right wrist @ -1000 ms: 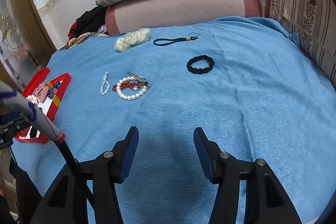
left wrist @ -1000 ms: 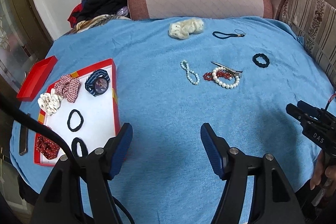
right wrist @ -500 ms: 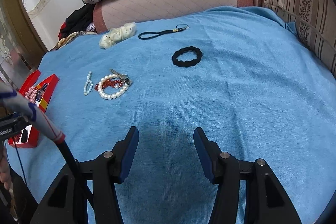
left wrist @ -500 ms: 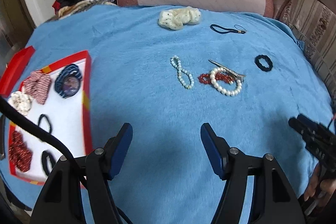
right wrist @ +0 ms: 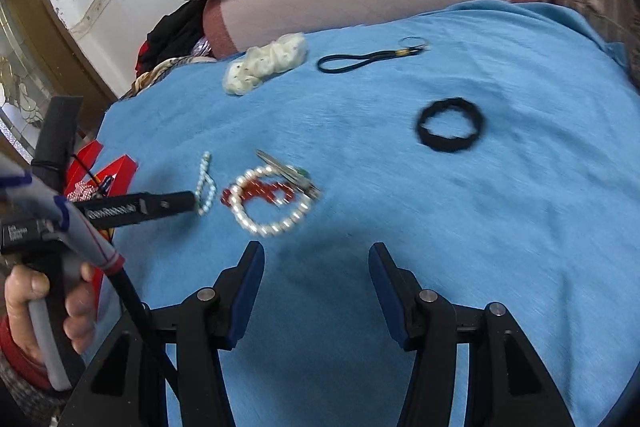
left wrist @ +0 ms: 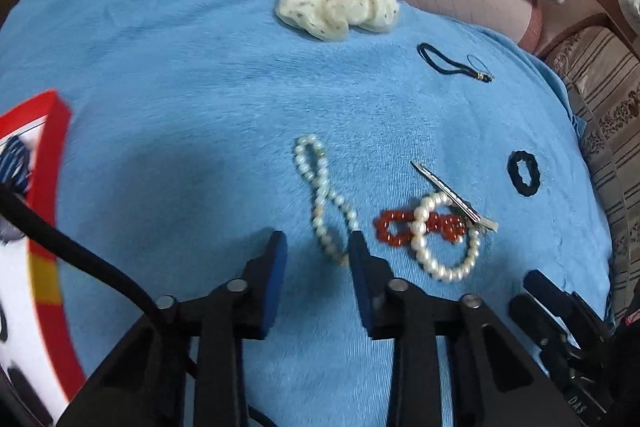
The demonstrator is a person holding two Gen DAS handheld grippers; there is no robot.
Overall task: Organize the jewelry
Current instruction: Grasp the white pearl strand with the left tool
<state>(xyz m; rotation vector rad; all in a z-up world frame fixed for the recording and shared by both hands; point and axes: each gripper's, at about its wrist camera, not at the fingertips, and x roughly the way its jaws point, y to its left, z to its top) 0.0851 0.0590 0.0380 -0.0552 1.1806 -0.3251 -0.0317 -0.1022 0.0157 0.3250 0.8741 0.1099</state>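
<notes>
1. The left gripper (left wrist: pixel 316 241) is spread, its fingers either side of the near end of the small pearl strand (left wrist: pixel 322 195) on the blue cloth (left wrist: pixel 180 67)
2. The right gripper (right wrist: pixel 316 259) hangs spread just short of the pearl bracelet (right wrist: pixel 272 205)

My left gripper (left wrist: pixel 316 247) and right gripper (right wrist: pixel 316 263) are black frames with blue-padded jaws and silver screws; a black cable (left wrist: pixel 80 259) trails lower left. My left hand (right wrist: pixel 48 311) shows bare skin, red cuff.

The left gripper (left wrist: pixel 316 247) is low with parted jaws, while the right gripper (right wrist: pixel 316 267) hovers wide open.
</notes>
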